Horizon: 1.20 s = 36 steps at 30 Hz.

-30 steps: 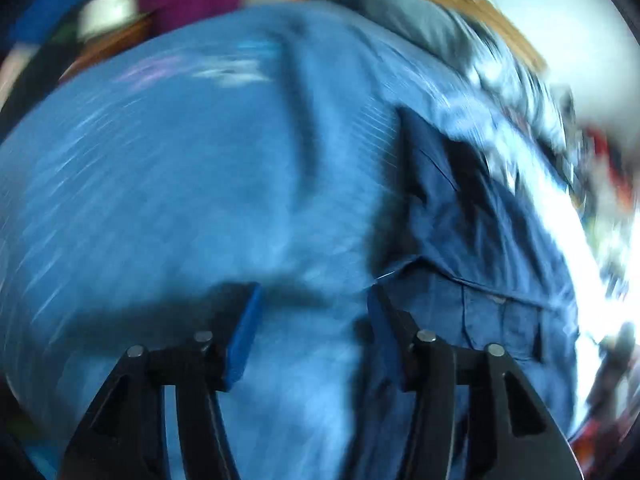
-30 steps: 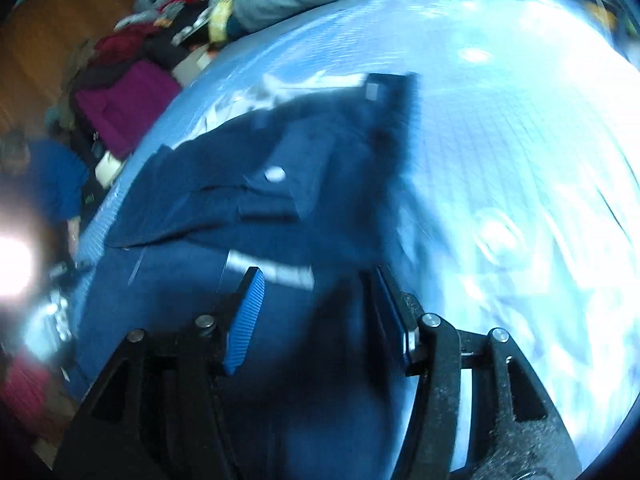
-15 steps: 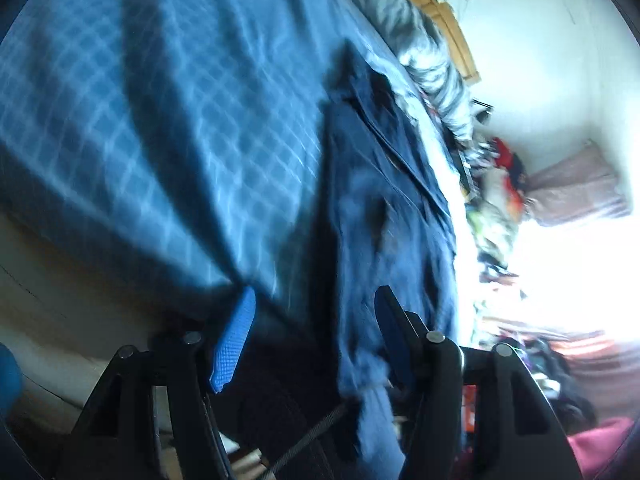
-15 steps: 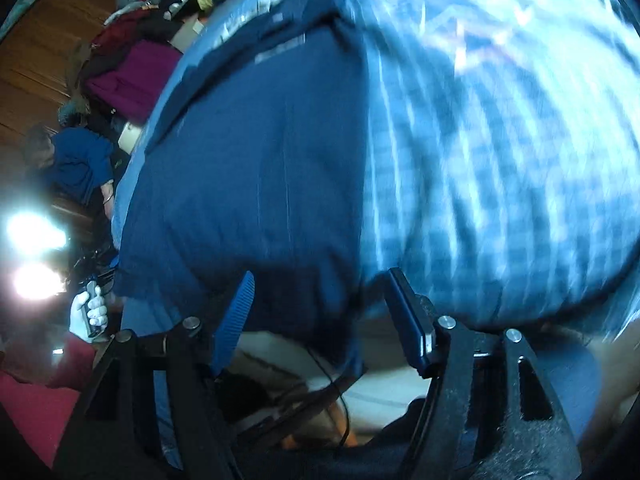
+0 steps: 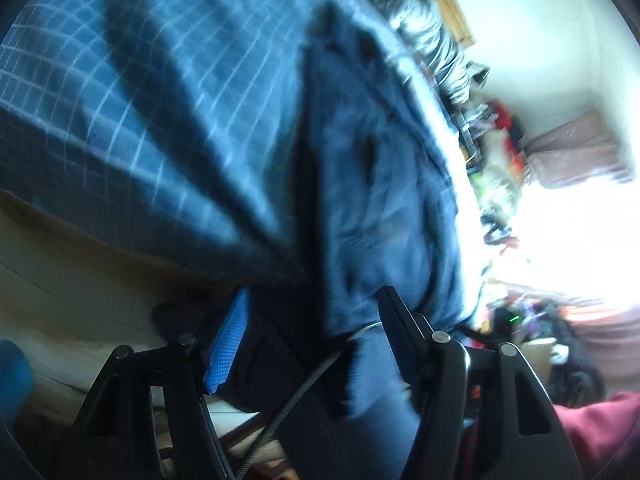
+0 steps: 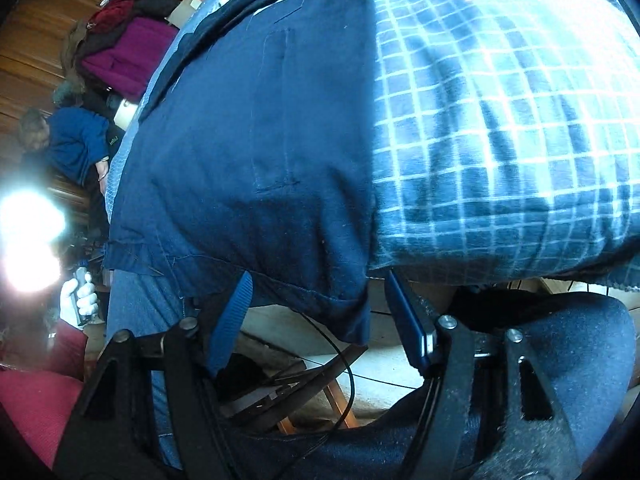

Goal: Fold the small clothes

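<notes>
Left wrist view first: my left gripper (image 5: pixel 312 344) has its jaws spread wide, nothing pinched between them. The dark navy fabric garment (image 5: pixel 380 184) lies on the blue checked bed cover (image 5: pixel 132 92) and runs down to the near edge of the bed, where its hem droops over right in front of the fingers. Whether the cloth actually touches the blue-padded finger, I can't tell; it's too blurry. Off past the far side of the bed there's a crumpled grey blanket (image 5: pixel 432 28) and a pile of mixed clothes (image 5: pixel 496 128) against the white wall.

Right wrist view: my right gripper (image 6: pixel 320 312) is also wide open and empty, sitting just below the bed's near edge. The navy garment's bottom corner hangs off that edge between the two fingers, stitched pocket outline visible higher up. The checked cover fills the right side. At the left there's a magenta folded cloth (image 6: pixel 124 56), and a person in a blue top (image 6: pixel 76 140) near a bright glare. No readable writing or labels anywhere in either view.
</notes>
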Available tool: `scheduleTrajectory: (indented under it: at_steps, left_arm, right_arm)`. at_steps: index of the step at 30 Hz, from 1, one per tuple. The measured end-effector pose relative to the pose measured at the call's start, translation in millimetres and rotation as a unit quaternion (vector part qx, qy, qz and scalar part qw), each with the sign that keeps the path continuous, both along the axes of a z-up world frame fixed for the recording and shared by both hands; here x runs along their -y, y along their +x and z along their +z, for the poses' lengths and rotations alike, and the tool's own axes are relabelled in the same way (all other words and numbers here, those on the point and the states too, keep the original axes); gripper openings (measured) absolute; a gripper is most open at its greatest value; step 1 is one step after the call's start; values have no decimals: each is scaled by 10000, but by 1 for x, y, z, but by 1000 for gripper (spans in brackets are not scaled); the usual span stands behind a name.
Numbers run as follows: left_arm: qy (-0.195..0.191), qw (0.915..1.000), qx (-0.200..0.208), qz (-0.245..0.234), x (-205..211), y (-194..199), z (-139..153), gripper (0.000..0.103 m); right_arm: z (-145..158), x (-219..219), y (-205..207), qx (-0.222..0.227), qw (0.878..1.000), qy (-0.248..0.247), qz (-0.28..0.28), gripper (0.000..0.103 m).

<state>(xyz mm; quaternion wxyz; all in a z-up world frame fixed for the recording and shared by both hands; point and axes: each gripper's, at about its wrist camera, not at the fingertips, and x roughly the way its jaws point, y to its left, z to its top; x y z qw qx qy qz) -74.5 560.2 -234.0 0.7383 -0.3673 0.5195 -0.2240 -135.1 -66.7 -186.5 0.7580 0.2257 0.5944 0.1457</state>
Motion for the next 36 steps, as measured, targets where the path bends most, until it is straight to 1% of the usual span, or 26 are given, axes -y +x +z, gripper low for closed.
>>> scheduleTrajectory:
  at_steps: [2, 4, 6, 7, 8, 9, 10, 11, 12, 13, 14, 15, 16, 17, 18, 19, 20, 21, 23, 26, 27, 29, 31, 34, 36]
  left_arm:
    - [-413, 9979, 397, 292, -13, -5, 27, 66]
    - [-632, 9925, 918, 494, -25, -10, 73, 66]
    - [-794, 9823, 1634, 449, -29, -21, 129, 66]
    - [-931, 9751, 1971, 402, -30, -28, 153, 69]
    - [-1101, 9644, 2379, 365, -32, -38, 180, 72]
    - [-1183, 9573, 2615, 358, -34, -46, 195, 79]
    - [-1192, 9513, 2814, 402, -37, -55, 207, 89]
    - [-1025, 9499, 2910, 499, -41, -63, 212, 94]
    - [-685, 9553, 2819, 563, -43, -65, 209, 99]
    - [-253, 9648, 2543, 617, -43, -64, 198, 99]
    - [76, 9741, 2165, 640, -42, -60, 180, 98]
    - [345, 9830, 1679, 657, -42, -55, 154, 97]
    - [423, 9891, 1248, 658, -41, -50, 125, 94]
    - [438, 9939, 763, 664, -40, -46, 91, 90]
    - [489, 9957, 420, 664, -36, -44, 66, 80]
    - [520, 9964, 111, 652, -32, -43, 43, 74]
    - [479, 9969, -82, 613, -26, -42, 24, 74]
    - [416, 9975, -165, 554, -17, -43, 12, 74]
    - [378, 9982, -281, 373, -2, -42, -1, 74]
    - [315, 9992, -250, 42, 16, -33, -1, 75]
    - [396, 9988, -268, -44, 20, -33, -1, 76]
    - [558, 9976, -395, -94, 20, -29, -6, 76]
    - [628, 9968, -485, -138, 22, -27, -9, 75]
    - [610, 9968, -459, -244, 29, -25, -12, 75]
    - [566, 9968, -452, -333, 36, -26, -15, 74]
  right_arm:
    - [1, 3, -1, 4, 10000, -41, -23, 68]
    - [1, 9, -2, -1, 9999, -60, -85, 68]
    - [-1, 13, -1, -6, 9999, -46, -163, 68]
    - [-1, 14, -1, -2, 9998, -28, -187, 68]
    - [-2, 14, 0, 18, 9998, -18, -193, 68]
    - [-2, 14, 0, 45, 9998, -15, -181, 69]
    - [-1, 13, 0, 80, 9998, -7, -164, 69]
    - [-1, 13, 0, 109, 9998, 2, -152, 69]
    - [-2, 12, 0, 135, 9998, 15, -142, 69]
    - [-3, 13, 0, 149, 9998, 32, -136, 69]
    - [-4, 14, -1, 155, 9998, 42, -135, 69]
    - [-5, 12, 0, 151, 9998, 42, -141, 69]
    - [-7, 13, -1, 139, 9998, 59, -149, 69]
    - [-7, 13, 0, 125, 9998, 81, -159, 69]
    - [-8, 15, -2, 123, 9997, 97, -171, 69]
    - [-8, 16, -3, 133, 9997, 115, -181, 69]
    - [-7, 17, -3, 150, 9996, 130, -189, 70]
    - [-6, 18, -3, 162, 9996, 141, -198, 70]
    - [-5, 19, -4, 180, 9995, 161, -212, 70]
    - [-6, 23, -4, 186, 9994, 190, -222, 71]
    - [-6, 23, -4, 187, 9994, 199, -226, 72]
    - [-7, 24, -4, 193, 9993, 216, -215, 72]
    - [-6, 22, -4, 201, 9995, 194, -178, 72]
    - [-6, 14, -1, 154, 9998, 91, -84, 74]
    - [-6, 8, 2, 128, 9999, 39, 35, 79]
